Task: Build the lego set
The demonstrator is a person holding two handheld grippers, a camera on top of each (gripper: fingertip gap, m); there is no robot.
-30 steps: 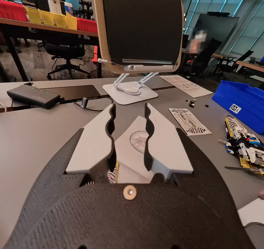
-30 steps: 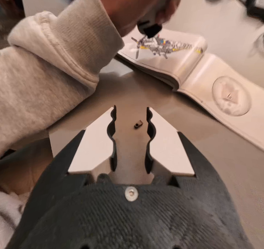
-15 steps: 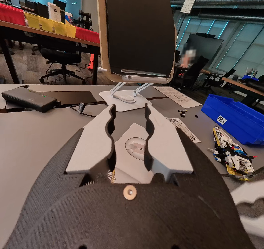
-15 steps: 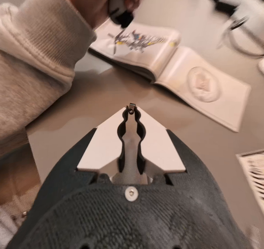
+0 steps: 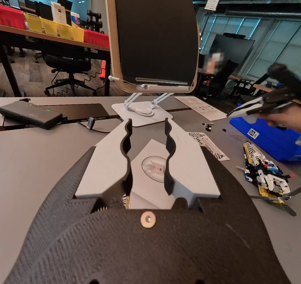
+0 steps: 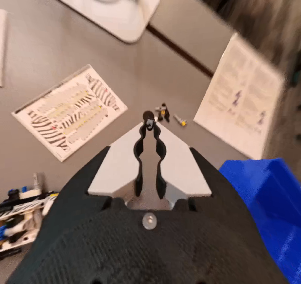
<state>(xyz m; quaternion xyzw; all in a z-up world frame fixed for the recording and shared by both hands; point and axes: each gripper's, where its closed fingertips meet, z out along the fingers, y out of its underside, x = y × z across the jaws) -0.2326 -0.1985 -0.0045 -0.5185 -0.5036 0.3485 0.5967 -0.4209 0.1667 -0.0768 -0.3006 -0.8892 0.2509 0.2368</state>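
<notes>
Right wrist view: one blue bin (image 6: 267,202) is seen right of the right claw (image 6: 149,124), one zebra-striped sticker sheet (image 6: 70,111) to its left, one half-built model (image 6: 19,214) at lower left. One small dark piece (image 6: 149,123) is pinched at the tips, just short of several loose pieces (image 6: 163,112). The left claw (image 5: 147,124) is held wide, empty, above one open booklet (image 5: 151,170).
</notes>
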